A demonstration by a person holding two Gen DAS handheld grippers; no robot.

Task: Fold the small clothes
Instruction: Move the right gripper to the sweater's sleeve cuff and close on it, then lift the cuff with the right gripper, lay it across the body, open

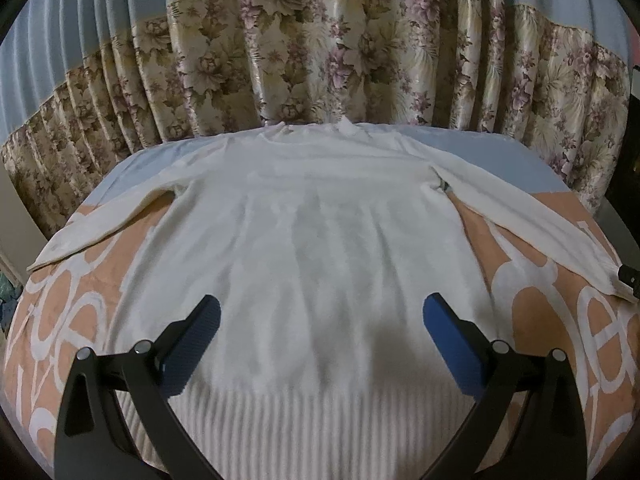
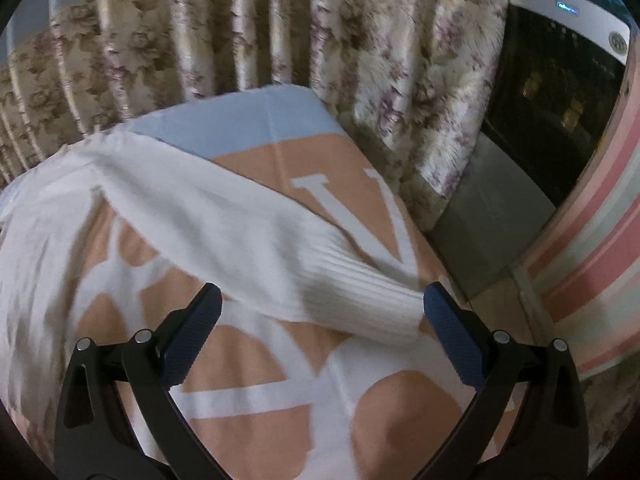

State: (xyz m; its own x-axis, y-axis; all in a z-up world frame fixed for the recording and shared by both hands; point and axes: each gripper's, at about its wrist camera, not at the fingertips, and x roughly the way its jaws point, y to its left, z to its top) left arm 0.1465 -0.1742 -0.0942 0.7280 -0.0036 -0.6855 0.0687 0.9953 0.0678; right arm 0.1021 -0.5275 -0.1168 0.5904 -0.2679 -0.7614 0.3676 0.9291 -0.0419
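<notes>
Bed — covered by a peach blanket with large white letter shapes; a pale blue sheet shows along the far edge, against the floral curtain.

White knit sweater lies flat on the blanket, body centred, ribbed hem nearest, neck at the far end on the blue strip. Both sleeves spread outward and down — the one with the ribbed cuff (right wrist view) rests on the blanket near the bed's side edge.

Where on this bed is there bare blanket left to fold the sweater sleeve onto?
Bare patches of the orange blanket lie between the sweater body and each spread sleeve, and below the right sleeve in front of the right gripper. A blue strip borders the curtain. The middle is covered by the sweater.
</notes>
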